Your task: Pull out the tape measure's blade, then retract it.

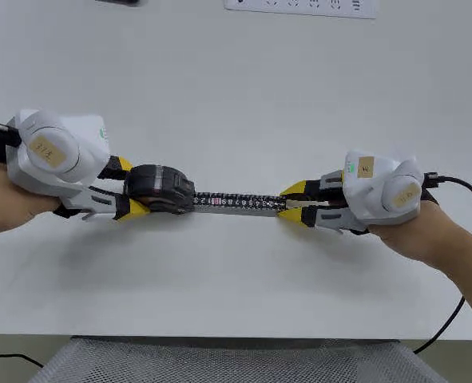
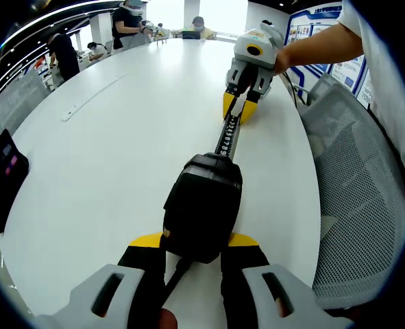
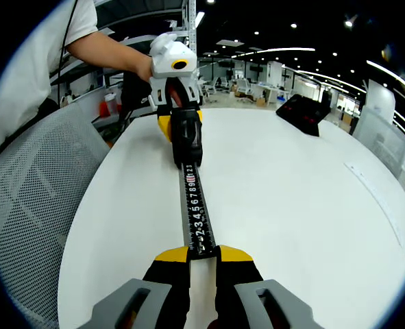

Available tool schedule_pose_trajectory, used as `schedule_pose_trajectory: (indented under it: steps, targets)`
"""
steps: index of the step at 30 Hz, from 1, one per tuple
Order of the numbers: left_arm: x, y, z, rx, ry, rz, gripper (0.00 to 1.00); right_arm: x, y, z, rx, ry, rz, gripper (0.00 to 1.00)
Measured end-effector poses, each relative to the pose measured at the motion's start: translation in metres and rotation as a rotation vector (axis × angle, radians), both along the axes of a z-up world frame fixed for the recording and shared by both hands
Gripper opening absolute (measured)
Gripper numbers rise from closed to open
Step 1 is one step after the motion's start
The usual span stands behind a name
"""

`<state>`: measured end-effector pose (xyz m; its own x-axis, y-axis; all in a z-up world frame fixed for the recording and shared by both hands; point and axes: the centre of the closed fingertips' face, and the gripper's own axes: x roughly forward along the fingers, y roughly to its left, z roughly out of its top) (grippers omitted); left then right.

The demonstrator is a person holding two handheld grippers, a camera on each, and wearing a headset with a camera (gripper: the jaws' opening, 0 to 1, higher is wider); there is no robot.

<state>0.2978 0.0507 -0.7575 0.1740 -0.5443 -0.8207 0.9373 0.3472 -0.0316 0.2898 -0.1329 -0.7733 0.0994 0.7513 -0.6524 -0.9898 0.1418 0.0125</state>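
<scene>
So you're in the pull-out half of this one. Your left gripper [image 1: 132,188] has its yellow-tipped fingers clamped on either side of the chunky black plastic tape measure case [image 1: 160,189], which sits low over the plain white surface [image 1: 236,96] at about 9 o'clock of centre in the head view. Your right gripper [image 1: 294,203], over at 3 o'clock, has its fingers pinched together on the free end of the narrow dark metal blade [image 1: 236,201] with white numerals. The blade runs straight from 9 to 3 between the two, and in the right gripper view the digits march off toward the case at 12 o'clock. I can't tell whether the case is actually resting on the surface or just hovering over it. My read: a decent stretch is out, so the pull looks about done and the retract isn't started. For that I'd bring the right gripper in toward 9 o'clock along the blade's own line, gripping the tip, so the spring reels it in slowly rather than whipping back. The left side just needs to hold the case square.
</scene>
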Motion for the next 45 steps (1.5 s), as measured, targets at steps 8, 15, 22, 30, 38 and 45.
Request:
schedule_pose_trajectory:
  steps: [8,15,22,30,38,45]
  targets:
    - [0.0,0.0,0.0,0.001,0.0,0.001,0.26,0.001,-0.006,0.002,-0.011,-0.007,0.0,0.09]
    - [-0.001,0.0,0.0,0.001,0.002,0.002,0.26,0.002,-0.012,0.003,-0.018,-0.012,-0.003,0.09]
    - [-0.001,0.0,0.0,0.001,0.003,0.002,0.26,0.003,-0.02,0.003,-0.024,-0.011,-0.009,0.09]
    - [0.0,0.0,0.0,0.001,0.003,0.003,0.26,0.006,-0.03,0.001,-0.035,-0.012,-0.01,0.1]
    - [-0.001,0.0,0.0,0.0,0.003,0.004,0.26,0.005,-0.035,0.003,-0.045,-0.013,-0.014,0.09]
    - [-0.001,0.0,0.001,0.001,0.002,0.004,0.26,0.005,-0.041,0.004,-0.057,-0.015,-0.012,0.09]
